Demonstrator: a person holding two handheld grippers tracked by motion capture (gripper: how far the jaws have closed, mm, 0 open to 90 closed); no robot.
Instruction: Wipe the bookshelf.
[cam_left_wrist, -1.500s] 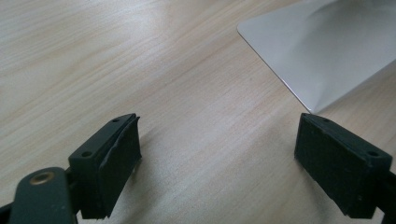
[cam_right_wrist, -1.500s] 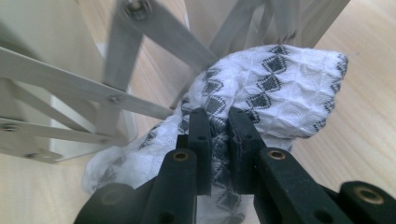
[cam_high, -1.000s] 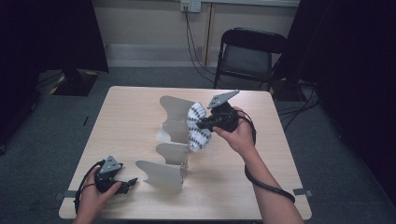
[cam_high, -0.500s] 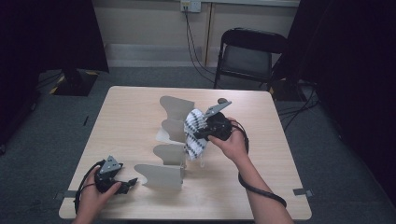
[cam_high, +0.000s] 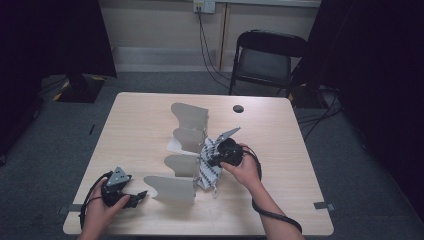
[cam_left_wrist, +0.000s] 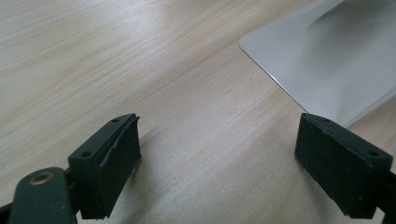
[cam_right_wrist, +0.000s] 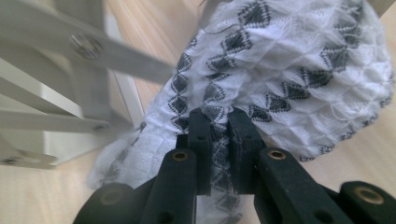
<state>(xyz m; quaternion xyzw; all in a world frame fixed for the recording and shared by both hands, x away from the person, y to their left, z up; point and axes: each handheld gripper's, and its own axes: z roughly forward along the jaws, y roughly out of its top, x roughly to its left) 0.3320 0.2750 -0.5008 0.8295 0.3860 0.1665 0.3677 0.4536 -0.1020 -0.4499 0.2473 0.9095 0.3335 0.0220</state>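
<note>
Patterned cloth (cam_right_wrist: 299, 79) pinched in right gripper (cam_right_wrist: 219, 119) beside rack (cam_high: 187, 150).

The white knitted cloth (cam_high: 207, 167), patterned with rows of small dark diamonds, hangs bunched and rumpled right against the grey metal rack (cam_high: 186, 150) that stands on the surface, on the rack's right side as seen from above. Its lower end trails down onto the wood beside the rack's foot. Close up, the cloth (cam_right_wrist: 280, 88) bulges into a rounded, puckered mass, with a fold of it pinched together beside the rack's thin bars (cam_right_wrist: 65, 46).
</note>
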